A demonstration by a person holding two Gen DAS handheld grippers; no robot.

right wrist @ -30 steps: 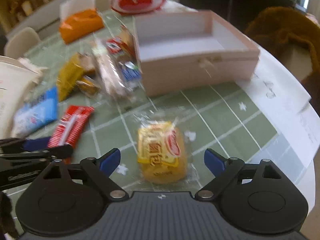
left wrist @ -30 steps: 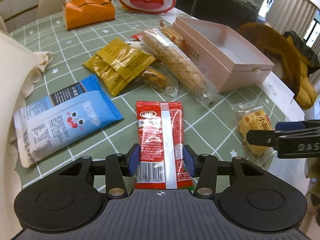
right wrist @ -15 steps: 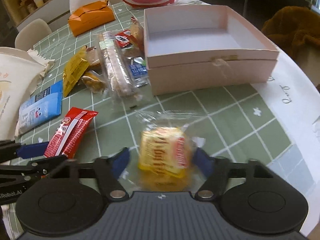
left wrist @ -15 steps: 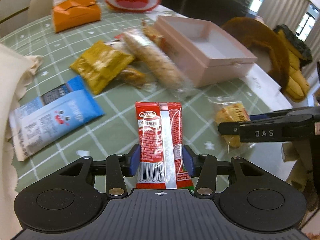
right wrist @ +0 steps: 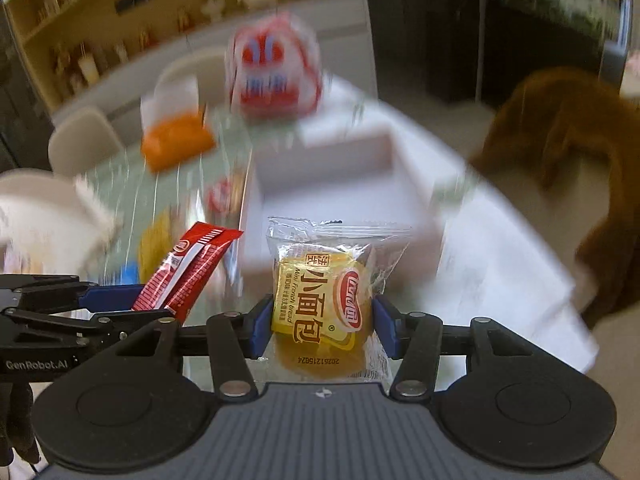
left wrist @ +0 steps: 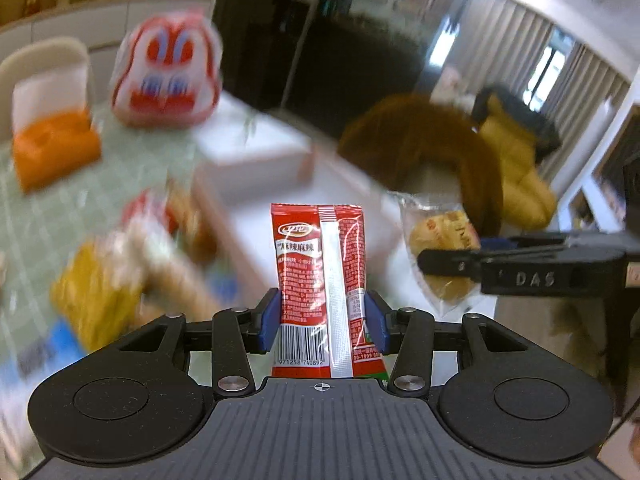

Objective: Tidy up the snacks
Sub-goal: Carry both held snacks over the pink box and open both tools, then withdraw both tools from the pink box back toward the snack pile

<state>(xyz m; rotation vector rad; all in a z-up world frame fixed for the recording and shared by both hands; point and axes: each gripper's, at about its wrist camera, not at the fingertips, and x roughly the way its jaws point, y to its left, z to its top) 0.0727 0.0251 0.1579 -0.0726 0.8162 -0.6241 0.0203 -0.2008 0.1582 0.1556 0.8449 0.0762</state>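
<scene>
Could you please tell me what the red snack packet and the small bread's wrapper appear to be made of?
Red snack packet: probably glossy printed plastic film, given its highlights, crinkles and flat seam strip. Small bread's wrapper: clear thin plastic, since the bread shows through, with a crimped top edge.

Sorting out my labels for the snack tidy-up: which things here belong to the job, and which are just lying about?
Job: red snack packet in left claw; mini bread pack in right claw; pink box.
Lying about: orange tissue box, brown coat.
</scene>
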